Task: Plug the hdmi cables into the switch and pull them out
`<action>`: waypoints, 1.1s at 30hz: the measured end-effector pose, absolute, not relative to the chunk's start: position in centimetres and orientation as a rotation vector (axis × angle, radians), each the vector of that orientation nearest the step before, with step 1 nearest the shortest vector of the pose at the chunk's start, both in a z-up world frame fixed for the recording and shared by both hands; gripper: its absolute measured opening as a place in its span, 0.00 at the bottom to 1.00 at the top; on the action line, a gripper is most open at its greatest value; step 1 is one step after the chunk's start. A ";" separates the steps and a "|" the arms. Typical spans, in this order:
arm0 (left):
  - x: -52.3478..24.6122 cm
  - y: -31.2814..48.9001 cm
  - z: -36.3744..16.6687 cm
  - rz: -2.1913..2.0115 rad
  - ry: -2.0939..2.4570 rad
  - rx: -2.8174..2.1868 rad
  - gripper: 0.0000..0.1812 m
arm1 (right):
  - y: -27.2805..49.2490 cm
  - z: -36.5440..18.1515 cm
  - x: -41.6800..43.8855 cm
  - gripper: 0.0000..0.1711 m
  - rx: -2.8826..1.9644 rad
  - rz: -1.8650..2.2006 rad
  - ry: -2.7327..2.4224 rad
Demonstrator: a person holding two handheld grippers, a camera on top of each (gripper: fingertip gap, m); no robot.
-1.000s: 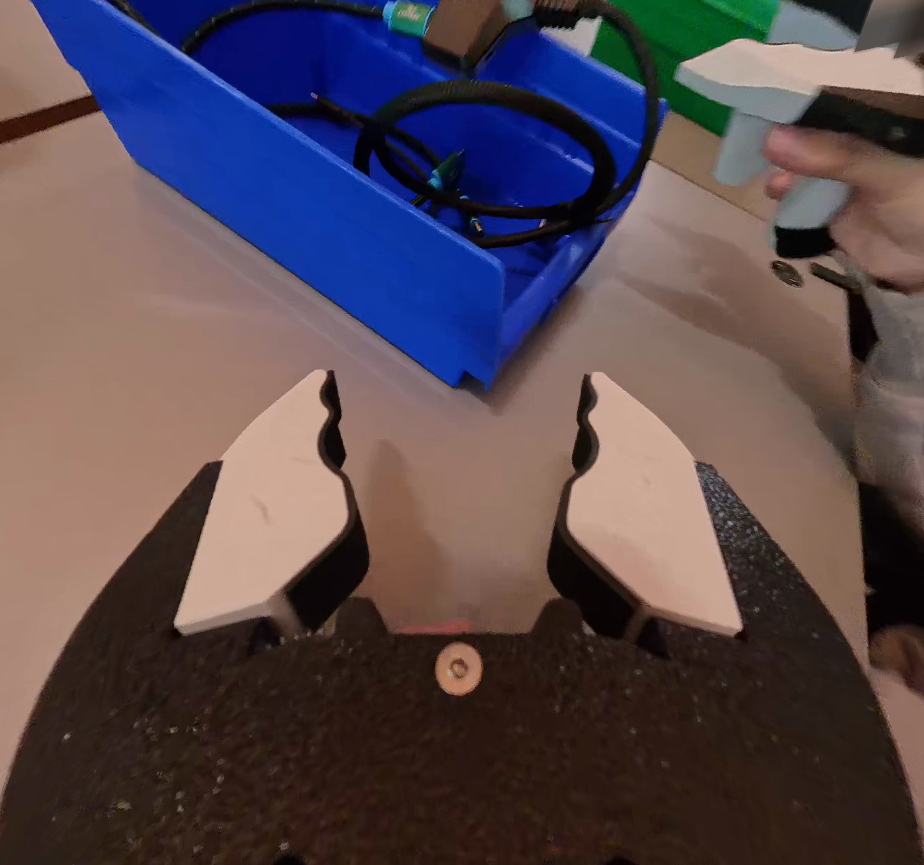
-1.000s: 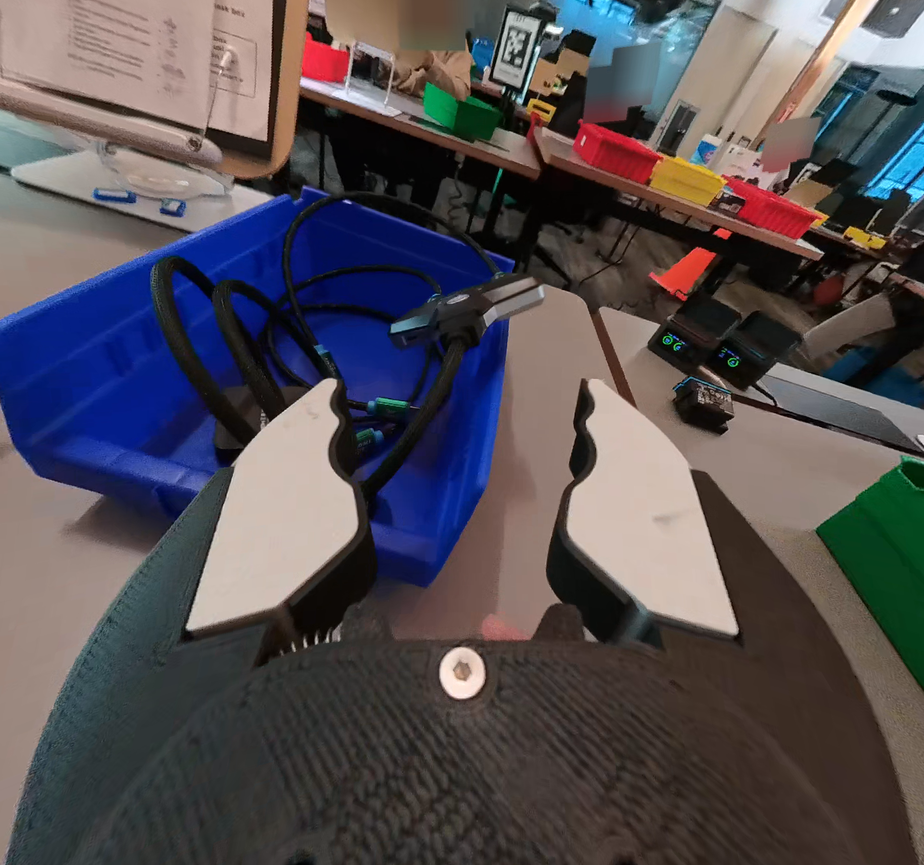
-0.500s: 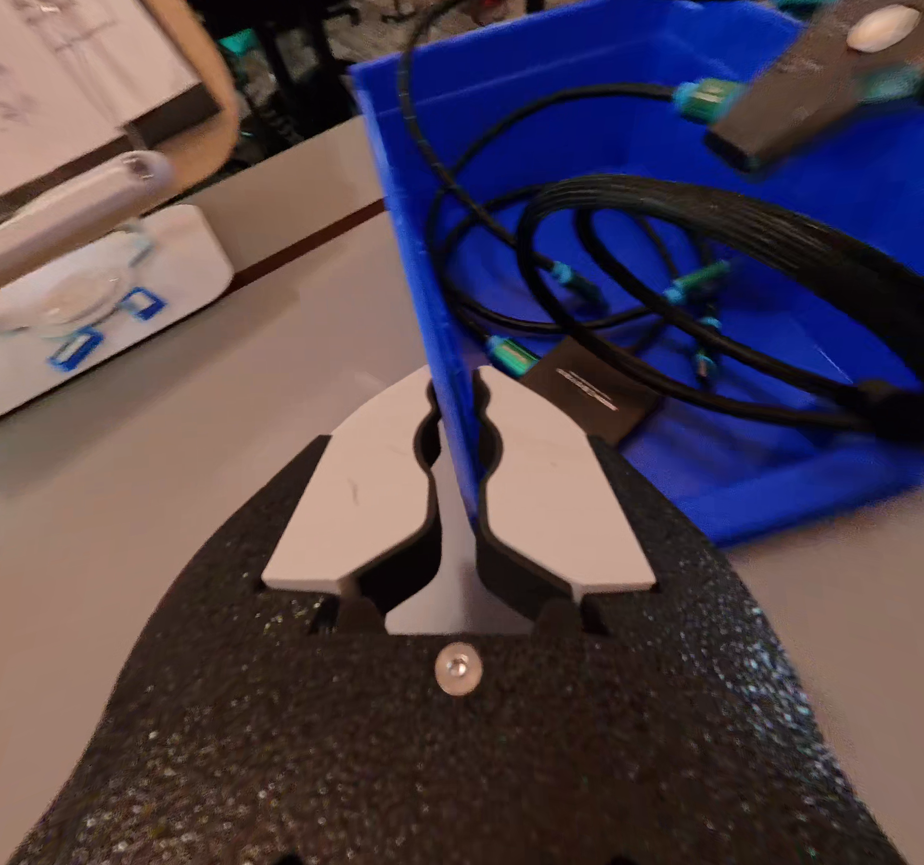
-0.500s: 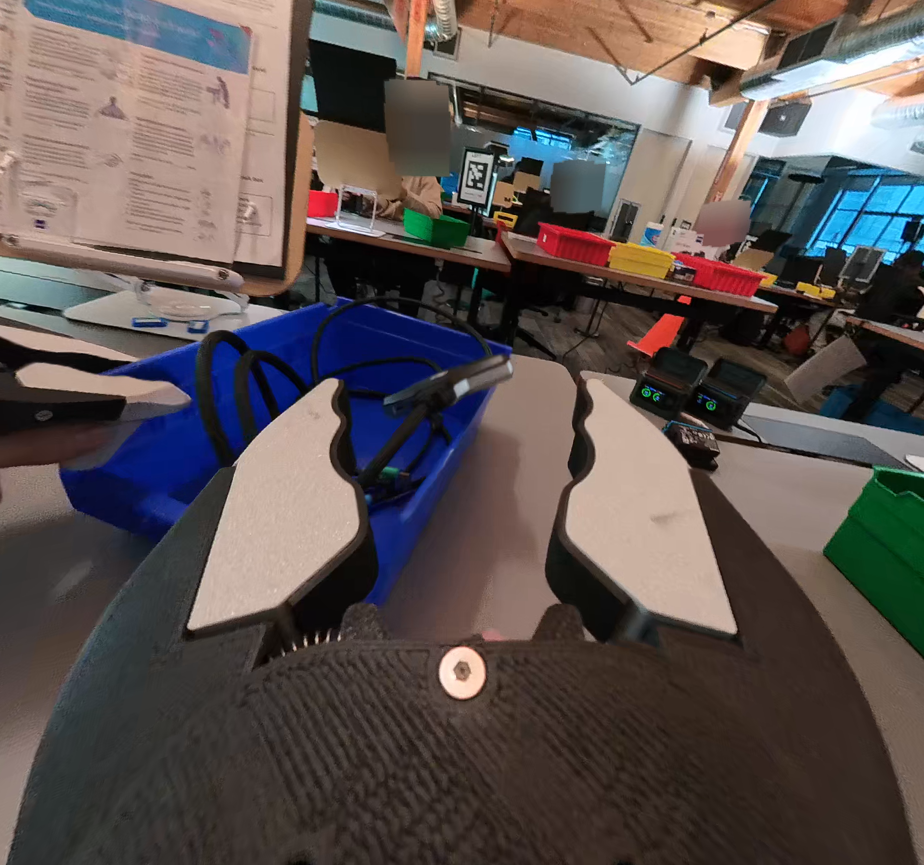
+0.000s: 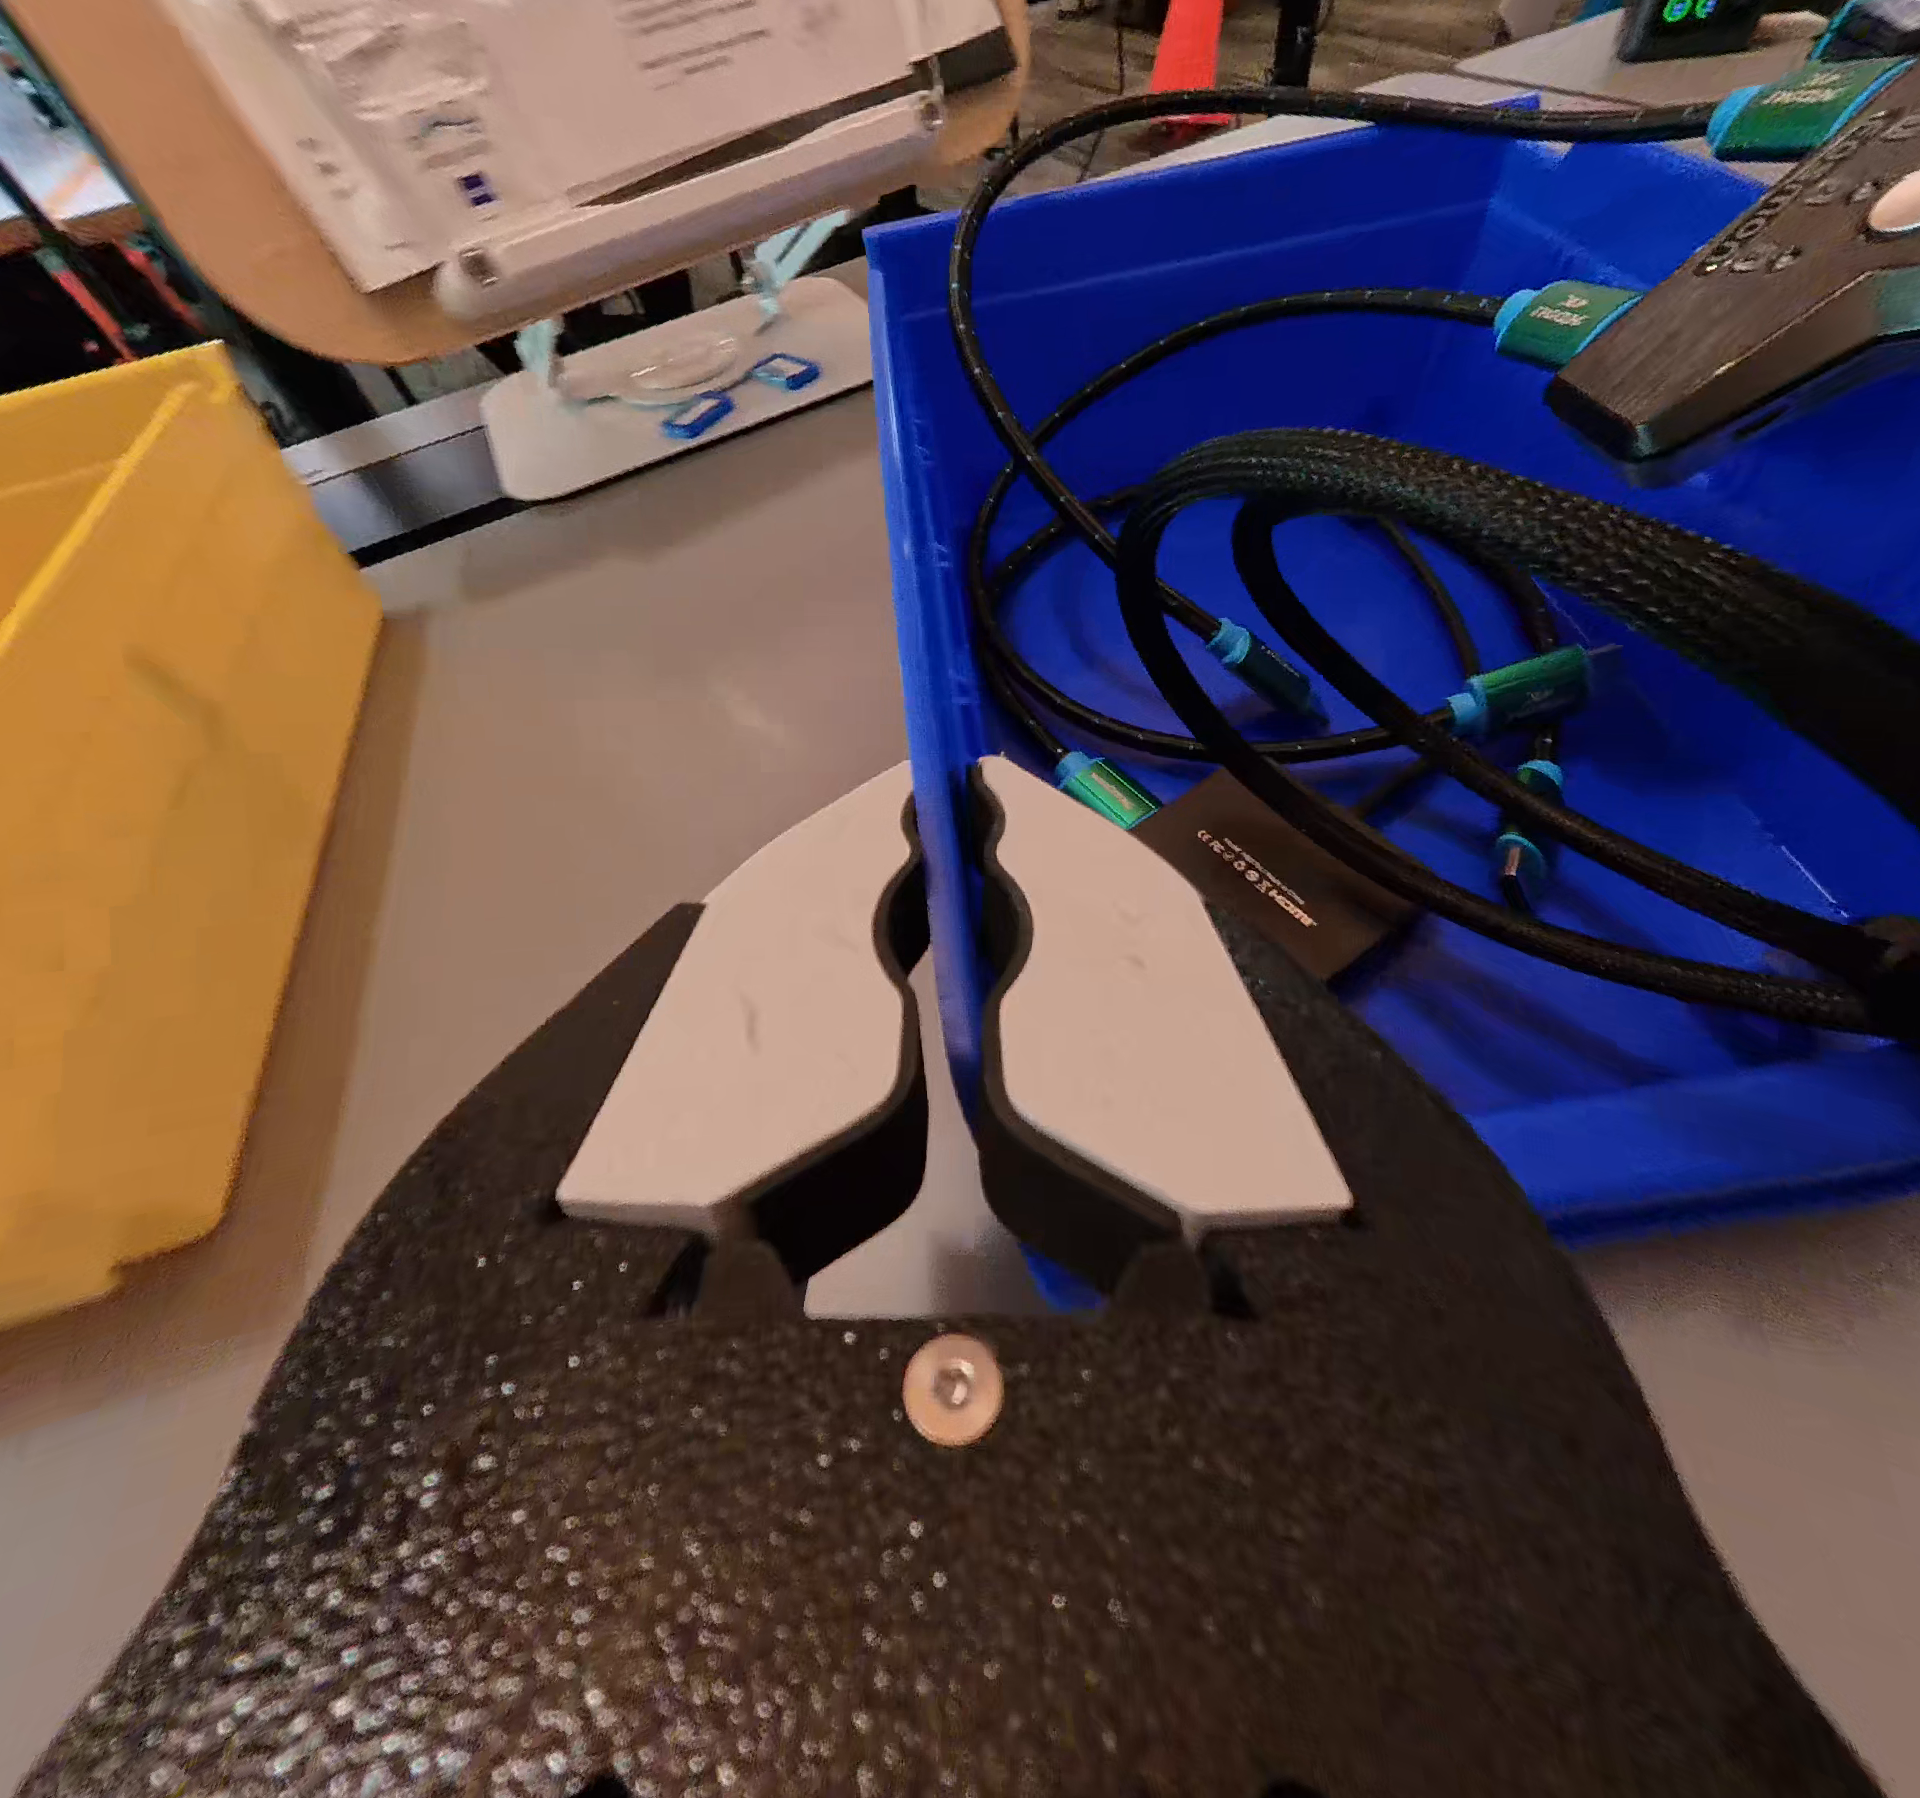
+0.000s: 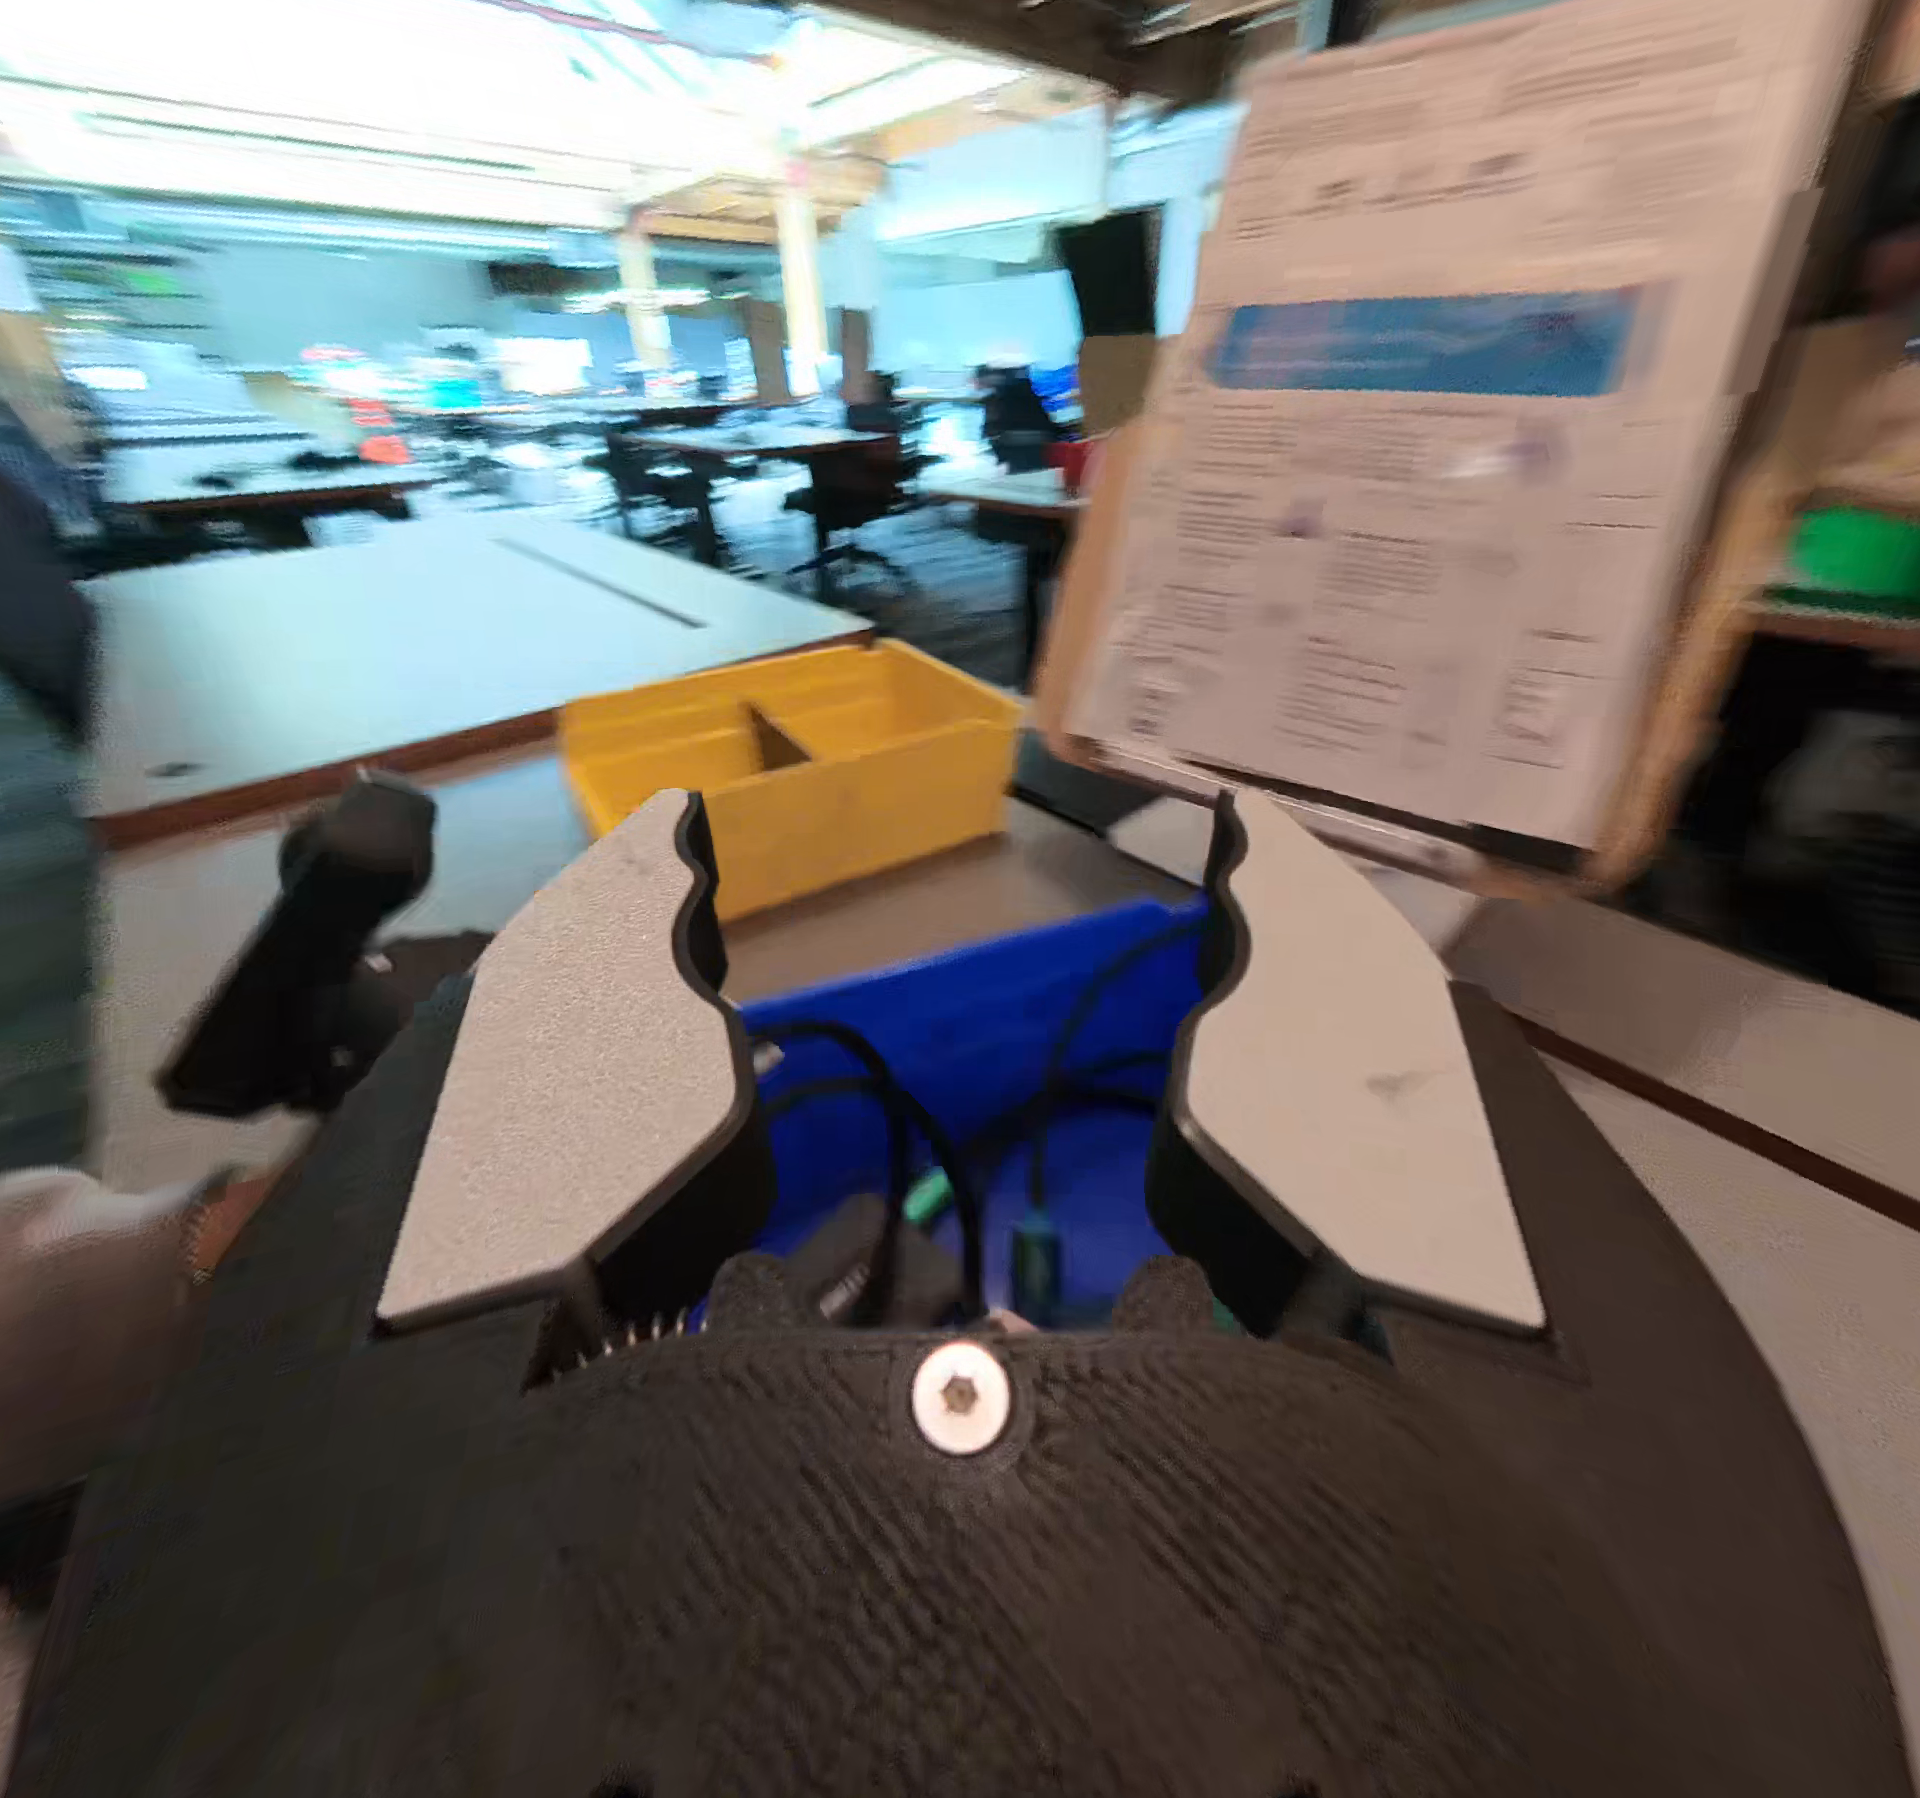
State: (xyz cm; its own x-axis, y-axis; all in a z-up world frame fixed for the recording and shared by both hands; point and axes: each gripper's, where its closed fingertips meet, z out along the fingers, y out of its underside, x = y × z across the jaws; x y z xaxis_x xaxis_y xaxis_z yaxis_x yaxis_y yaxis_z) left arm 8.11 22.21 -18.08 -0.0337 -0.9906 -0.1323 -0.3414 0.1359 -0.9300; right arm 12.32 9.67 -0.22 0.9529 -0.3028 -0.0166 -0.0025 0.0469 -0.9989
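Note:
A blue bin [image 5: 1195,294] holds coiled black HDMI cables [image 5: 1558,522] with green and teal plugs [image 5: 1527,688]. A black HDMI switch [image 5: 1745,346] sits raised at the bin's far right with a green plug [image 5: 1558,320] in it. A second flat black box [image 5: 1278,891] lies on the bin floor. My left gripper [image 5: 943,782] is shut on the bin's left wall. My right gripper [image 6: 961,813] is open and empty above the bin [image 6: 966,1010] and its cables [image 6: 914,1104]; that view is blurred.
A yellow bin [image 5: 125,761] stands left of the blue bin and shows beyond it in the right wrist view [image 6: 852,813]. A clipboard with papers on a stand [image 5: 582,55] rises behind. The left gripper's black handle [image 6: 312,948] and a hand are at the left.
My left gripper moved from the open table to the blue bin's wall and shut on it. My right gripper swung round to the left over the bin and stayed open.

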 end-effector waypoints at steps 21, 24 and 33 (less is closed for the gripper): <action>2.6 29.8 -17.6 -0.971 1.377 -1.275 0.03 | 46.4 -22.1 11.9 0.38 -2.441 0.324 0.959; 2.5 30.2 -17.6 -0.985 1.379 -1.268 0.03 | 46.4 -23.8 12.6 0.30 -2.507 0.185 0.946; 2.1 31.1 -17.6 -0.987 1.399 -1.243 0.03 | 48.5 -20.3 13.5 0.22 -2.542 0.218 0.757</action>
State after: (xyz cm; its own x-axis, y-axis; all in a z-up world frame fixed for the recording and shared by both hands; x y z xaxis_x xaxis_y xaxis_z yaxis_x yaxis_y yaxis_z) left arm 2.05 31.10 -17.60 0.0053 -0.9887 -0.1496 -0.1910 0.1458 -0.9707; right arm 13.46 48.51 -20.28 0.8348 -0.4748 -0.2787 -0.5503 -0.7342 -0.3976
